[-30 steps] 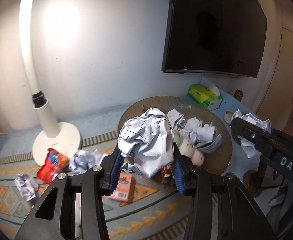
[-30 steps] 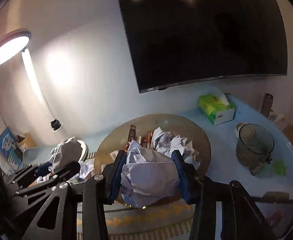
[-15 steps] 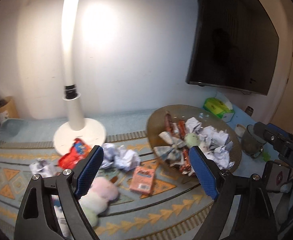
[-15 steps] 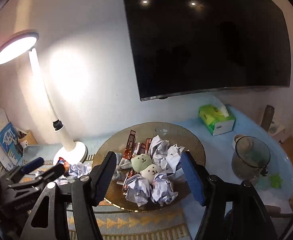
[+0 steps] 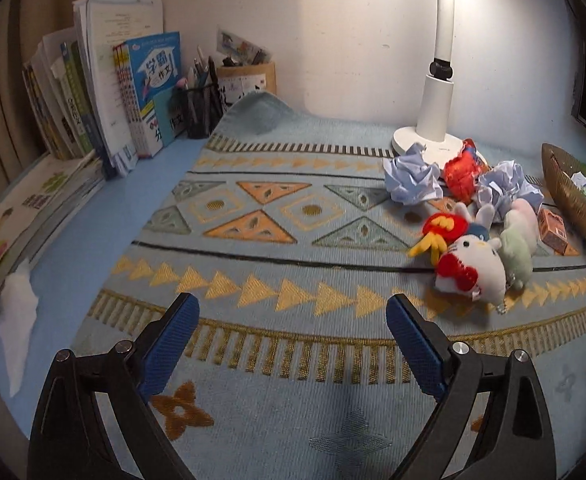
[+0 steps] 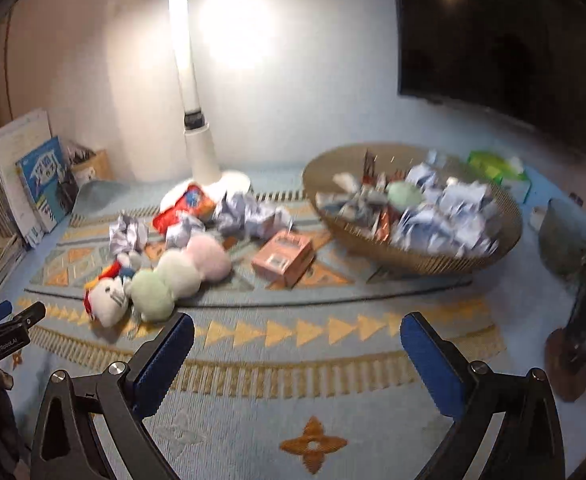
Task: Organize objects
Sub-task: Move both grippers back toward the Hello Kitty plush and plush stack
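Note:
My left gripper [image 5: 291, 338] is open and empty above the patterned mat [image 5: 285, 216]. My right gripper [image 6: 297, 356] is open and empty too, back from the wicker bowl [image 6: 433, 258], which holds crumpled paper and snack bars. On the mat lie crumpled paper balls [image 5: 411, 174] [image 6: 249, 212], a red snack bag [image 5: 463, 168] [image 6: 185, 204], a white cat plush [image 5: 473, 268] [image 6: 107, 302], a pastel caterpillar plush [image 6: 181, 272] [image 5: 519, 240] and a small orange box [image 6: 285, 256] [image 5: 553, 230]. The left gripper's tip [image 6: 17, 318] shows at the right wrist view's left edge.
A white desk lamp [image 5: 439, 92] [image 6: 201, 160] stands behind the pile. Books [image 5: 105, 92] and a pen holder [image 5: 201, 108] line the left wall. A green tissue box [image 6: 501, 170] and a glass jug [image 6: 565, 240] stand right of the bowl. A TV [image 6: 513, 40] hangs on the wall.
Both grippers let go of their crumpled paper balls over the bowl and opened. Both then pulled back and swung left, low over the mat.

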